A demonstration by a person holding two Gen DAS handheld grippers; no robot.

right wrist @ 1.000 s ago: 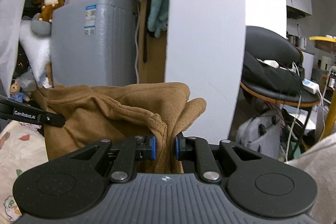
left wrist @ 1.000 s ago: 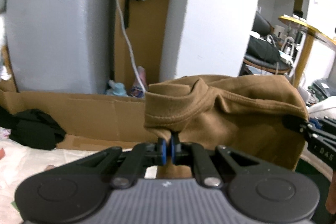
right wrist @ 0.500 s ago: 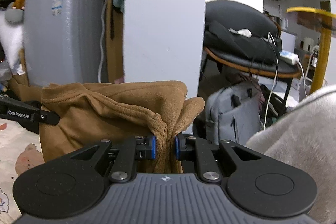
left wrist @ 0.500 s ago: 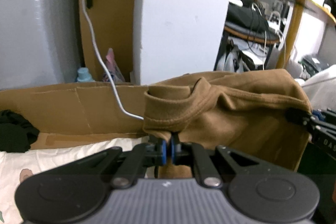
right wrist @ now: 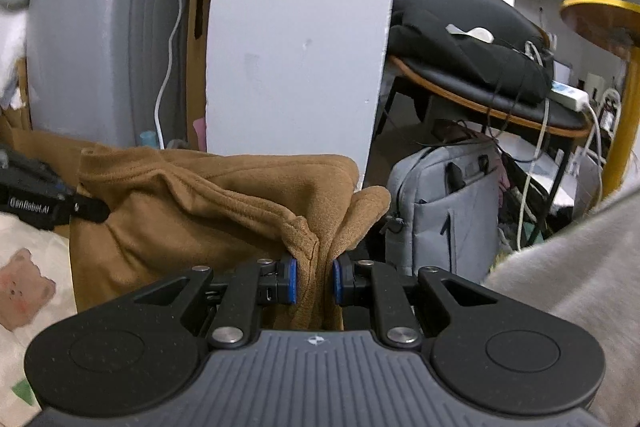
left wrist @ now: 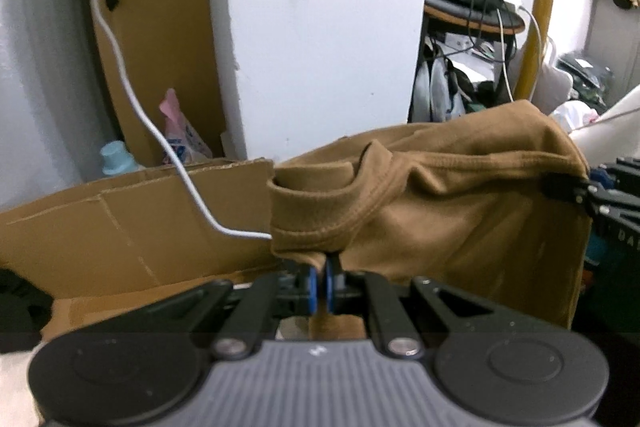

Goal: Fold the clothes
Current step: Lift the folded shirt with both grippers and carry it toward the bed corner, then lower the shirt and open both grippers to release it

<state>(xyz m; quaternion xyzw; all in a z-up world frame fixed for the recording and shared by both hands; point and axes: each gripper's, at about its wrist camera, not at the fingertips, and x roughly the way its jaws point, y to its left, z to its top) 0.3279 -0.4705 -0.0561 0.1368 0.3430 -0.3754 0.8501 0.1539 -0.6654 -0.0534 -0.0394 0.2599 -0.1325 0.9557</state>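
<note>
A brown garment [left wrist: 460,211] hangs stretched in the air between both grippers, its ribbed hem folded over at the left. My left gripper [left wrist: 319,285] is shut on the hem's lower edge. In the left wrist view the right gripper [left wrist: 588,193] clamps the garment's far right corner. In the right wrist view the same brown garment [right wrist: 200,215] bunches toward my right gripper [right wrist: 315,281], which is shut on a thick fold of it. The left gripper [right wrist: 86,209] holds the cloth's far left corner there. The garment's lower part is hidden behind the gripper bodies.
A white pillar [right wrist: 296,39] stands straight ahead, with a grey appliance [right wrist: 108,39] and a white cable [left wrist: 132,95] to its left. Cardboard [left wrist: 132,235] lies below. A grey bag [right wrist: 444,211] and a loaded chair [right wrist: 472,39] sit right. A printed sheet [right wrist: 28,279] lies lower left, grey cloth [right wrist: 572,291] lower right.
Both grippers have sunk and swung right with the brown garment still stretched between them; the grey appliance has slid left in both views and the cardboard and bag have come closer.
</note>
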